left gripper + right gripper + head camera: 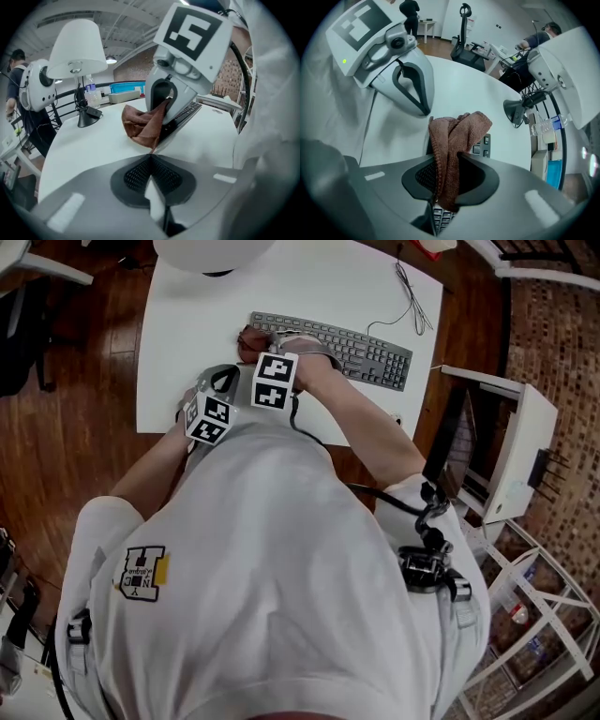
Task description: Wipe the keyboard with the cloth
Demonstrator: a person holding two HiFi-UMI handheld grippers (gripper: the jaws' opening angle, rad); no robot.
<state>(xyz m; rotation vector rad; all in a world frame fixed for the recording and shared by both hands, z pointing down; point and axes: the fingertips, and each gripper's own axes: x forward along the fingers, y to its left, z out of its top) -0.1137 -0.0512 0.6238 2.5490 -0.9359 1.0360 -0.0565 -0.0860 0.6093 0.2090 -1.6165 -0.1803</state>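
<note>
Task status: we judge the wipe to be under way, at or near its start. The cloth [452, 154] is already gripped and brought down onto the left end of the keyboard [333, 345], which lies across the far half of the table [187, 324]. Nothing in the views shows which keys have been covered. By our reading, the long run of keys to the right is left to do. The right tool [450, 177] points steeply down and pinches the cloth. A thick brown fold stands between its two pads, filling the gap, and bunches up beyond the tips. Keys show directly under the pads and just right of the bunched fold, so the cloth sits over the keyboard's left end, touching it as far as we can tell. The left tool [151, 164] has its pads pressed together with nothing between them. It hangs over the near left part of the table, near the cloth but apart from it, and takes no part in the wipe. A lamp [77, 47] stands at the far left, well apart from the keyboard.
</note>
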